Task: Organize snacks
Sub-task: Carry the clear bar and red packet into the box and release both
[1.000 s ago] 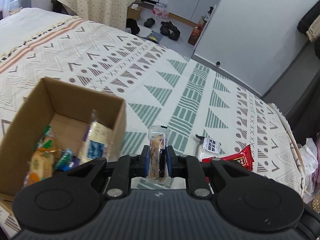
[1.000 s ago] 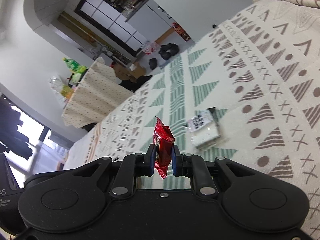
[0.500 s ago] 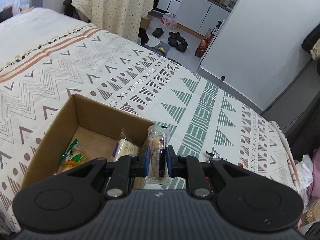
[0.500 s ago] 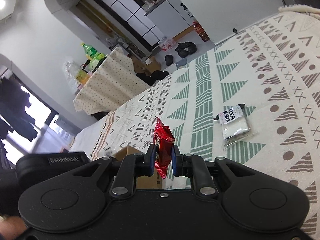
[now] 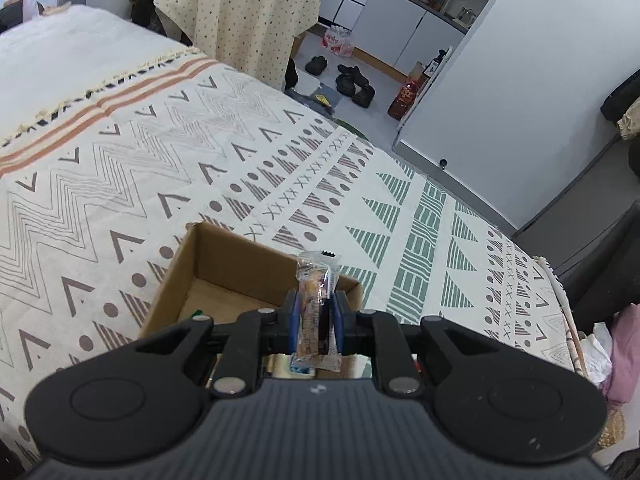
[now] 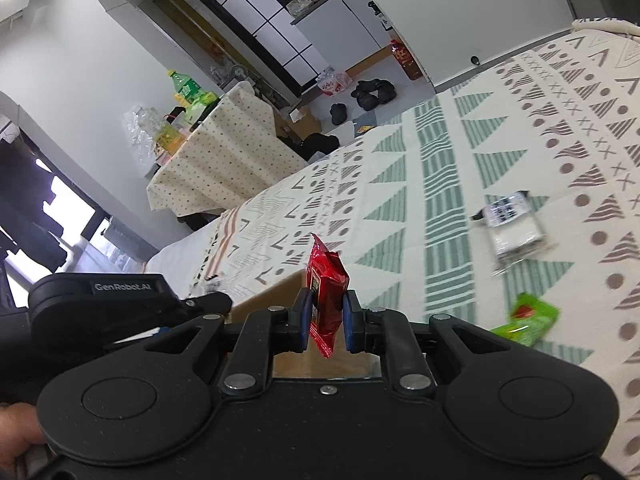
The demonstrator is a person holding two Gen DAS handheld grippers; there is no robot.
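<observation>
My left gripper [image 5: 315,322] is shut on a clear-wrapped snack bar [image 5: 316,300] and holds it upright over the near right part of the open cardboard box [image 5: 224,256], which sits on the patterned bedspread. My right gripper [image 6: 326,320] is shut on a red snack packet [image 6: 326,284], held above the box's edge [image 6: 272,292]. The left gripper's body [image 6: 120,300] shows at the left of the right wrist view. A white snack packet [image 6: 512,224] and a green snack packet [image 6: 528,320] lie on the bedspread to the right.
The bed's patterned cover [image 5: 200,160] spreads all around the box. Beyond the bed's far edge stand a cloth-covered table [image 5: 236,20], shoes on the floor [image 5: 352,84] and a white wall panel [image 5: 520,80]. Dark furniture [image 5: 600,240] is at the right.
Both grippers have moved left with their snacks still held. The left gripper has lifted over the box, so its contents are now mostly hidden. The right gripper has reached the box's edge; a green packet has come into view.
</observation>
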